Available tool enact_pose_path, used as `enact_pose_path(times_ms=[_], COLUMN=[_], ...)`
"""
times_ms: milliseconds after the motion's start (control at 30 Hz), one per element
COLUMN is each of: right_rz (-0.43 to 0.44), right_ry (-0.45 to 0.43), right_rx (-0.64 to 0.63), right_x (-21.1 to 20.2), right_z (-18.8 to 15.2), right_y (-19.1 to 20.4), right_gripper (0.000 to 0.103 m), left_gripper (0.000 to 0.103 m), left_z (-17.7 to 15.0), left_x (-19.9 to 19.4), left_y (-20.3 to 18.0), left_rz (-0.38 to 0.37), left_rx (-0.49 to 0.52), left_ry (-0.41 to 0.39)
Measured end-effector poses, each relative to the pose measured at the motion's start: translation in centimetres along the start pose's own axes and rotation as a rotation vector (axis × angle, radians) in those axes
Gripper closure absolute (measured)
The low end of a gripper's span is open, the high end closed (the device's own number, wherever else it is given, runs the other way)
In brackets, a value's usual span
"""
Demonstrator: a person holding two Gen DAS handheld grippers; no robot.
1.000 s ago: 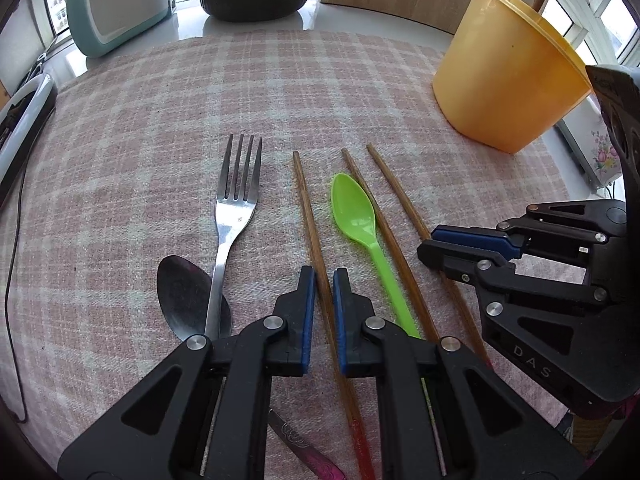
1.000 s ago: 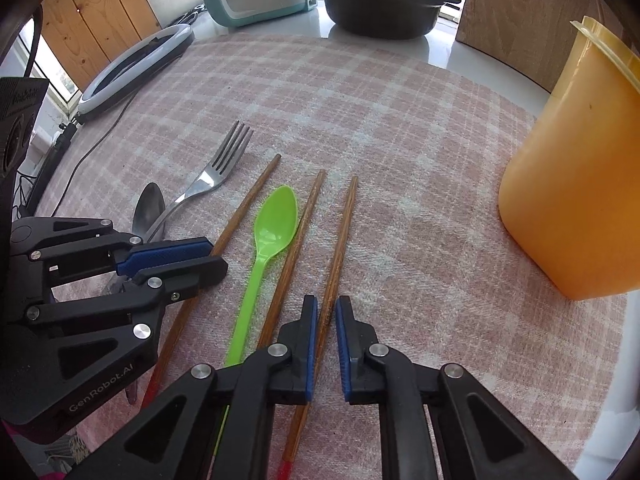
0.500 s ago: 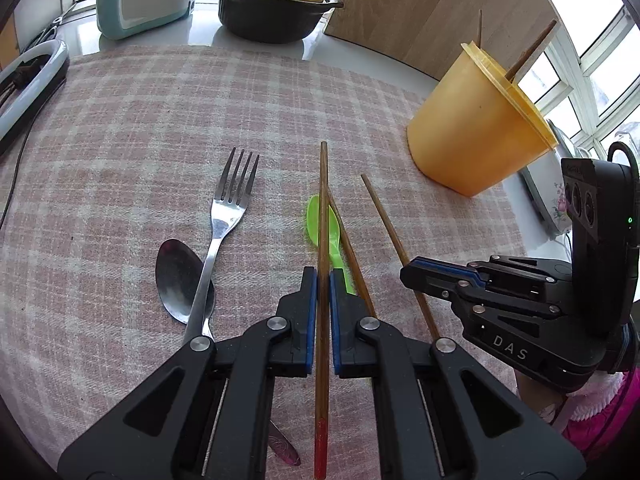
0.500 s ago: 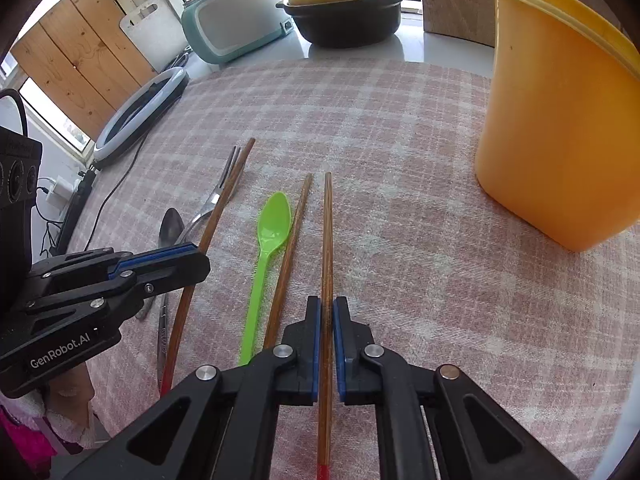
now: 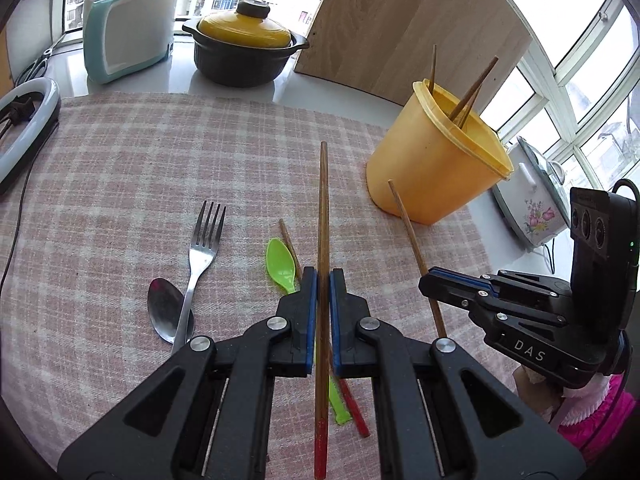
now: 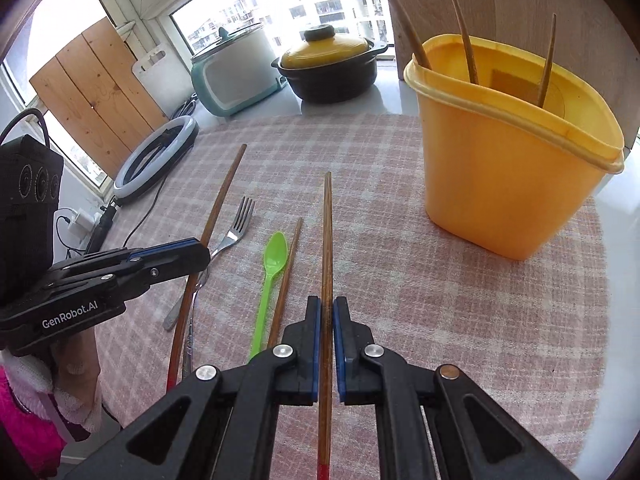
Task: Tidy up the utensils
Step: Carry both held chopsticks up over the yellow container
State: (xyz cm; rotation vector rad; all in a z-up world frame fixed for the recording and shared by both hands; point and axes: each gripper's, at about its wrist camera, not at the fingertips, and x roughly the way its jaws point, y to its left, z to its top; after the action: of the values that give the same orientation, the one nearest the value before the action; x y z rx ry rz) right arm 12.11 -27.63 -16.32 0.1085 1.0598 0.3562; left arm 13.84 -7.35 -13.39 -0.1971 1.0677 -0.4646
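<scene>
My left gripper (image 5: 323, 276) is shut on a wooden chopstick (image 5: 323, 208) and holds it above the cloth. My right gripper (image 6: 327, 305) is shut on another chopstick (image 6: 327, 232), also lifted; it shows in the left wrist view (image 5: 412, 240) too. The left gripper and its chopstick (image 6: 218, 208) show at the left of the right wrist view. One chopstick (image 6: 289, 268), a green plastic spoon (image 6: 272, 264), a fork (image 5: 202, 248) and a metal spoon (image 5: 164, 312) lie on the cloth. The yellow holder (image 6: 512, 184) stands at the right with three chopsticks in it.
A black pot with a yellow lid (image 5: 244, 52) and a teal and white appliance (image 5: 128, 36) stand beyond the checked cloth (image 5: 120, 184). A ring light (image 6: 156, 156) lies at the left edge. A floral white cooker (image 5: 536, 208) sits right of the holder.
Both grippers closed on a chopstick each, then lifted them off the cloth and rose; the yellow holder now shows lower in both views.
</scene>
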Motion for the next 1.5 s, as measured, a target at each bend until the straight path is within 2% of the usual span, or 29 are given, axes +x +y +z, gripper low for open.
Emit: enact_pose_path(times_ms=[367, 633, 1100, 1500], right_rz=[-0.048, -0.093, -0.147, -0.129], right_ry=[-0.157, -0.264, -0.368, -0.418], right_rx=[0.043, 0.080, 0.111, 0.124], right_x=[-7.1, -11.1, -13.5, -14.0], right_z=[0.9, 2.8, 7.0, 10.3], right_y=[-3.2, -6.0, -8.6, -10.8], right_gripper=[0.100, 0.100, 0.100, 0.100], left_gripper=[0.099, 0.099, 0.099, 0.099], left_z=[4.0, 7.8, 13.7, 17.2], left_x=[-1.7, -2.6, -1.7, -2.4], left_y=[-1.9, -4.4, -5.6, -10.0], left_rz=[-0.040, -0.062, -0.085, -0.114], left_rx=[0.022, 0.058, 0.040, 0.056], left_ry=[-0.091, -0.167, -0.255, -0.341])
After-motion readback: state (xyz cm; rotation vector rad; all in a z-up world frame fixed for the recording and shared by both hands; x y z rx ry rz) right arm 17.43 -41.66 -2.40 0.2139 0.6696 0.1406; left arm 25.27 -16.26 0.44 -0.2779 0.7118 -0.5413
